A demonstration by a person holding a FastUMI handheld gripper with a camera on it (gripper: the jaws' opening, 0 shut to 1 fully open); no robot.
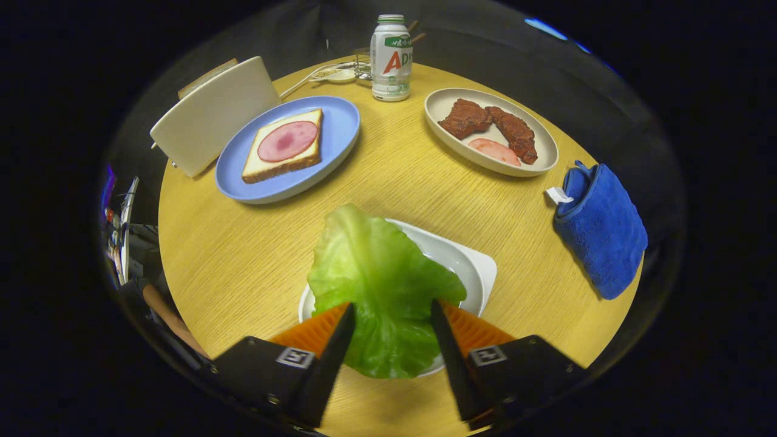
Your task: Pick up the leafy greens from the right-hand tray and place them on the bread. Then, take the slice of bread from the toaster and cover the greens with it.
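Counter (400, 176) is sitting under everything, round, wood-grain top. Toaster (212, 118) is standing at its far left edge, pale, with a slice of bread (206, 77) poking out of the top. Blue plate (340, 130) is lying just right of the toaster, touching or nearly touching it; bread with a round slice of ham (282, 145) is resting on it. Oval beige tray (540, 155) is sitting far right, carrying two dark meat pieces and one pink slice. Blue cloth (601, 233) is lying crumpled at the right edge of the counter, near that tray. White tray (473, 264) is sitting just ahead of my fingers, mostly hidden behind the leaf. Bottle (391, 57) is standing upright at the far side, between the two plates, with a small dish and wire rack just left of it.

I'm holding the leafy greens (382, 285) in my gripper (391, 331): one big leaf between the fingers, both sides pressing on its lower part, the top fanning out over the white tray. Can't tell whether the leaf is lifted off the tray or resting on it.
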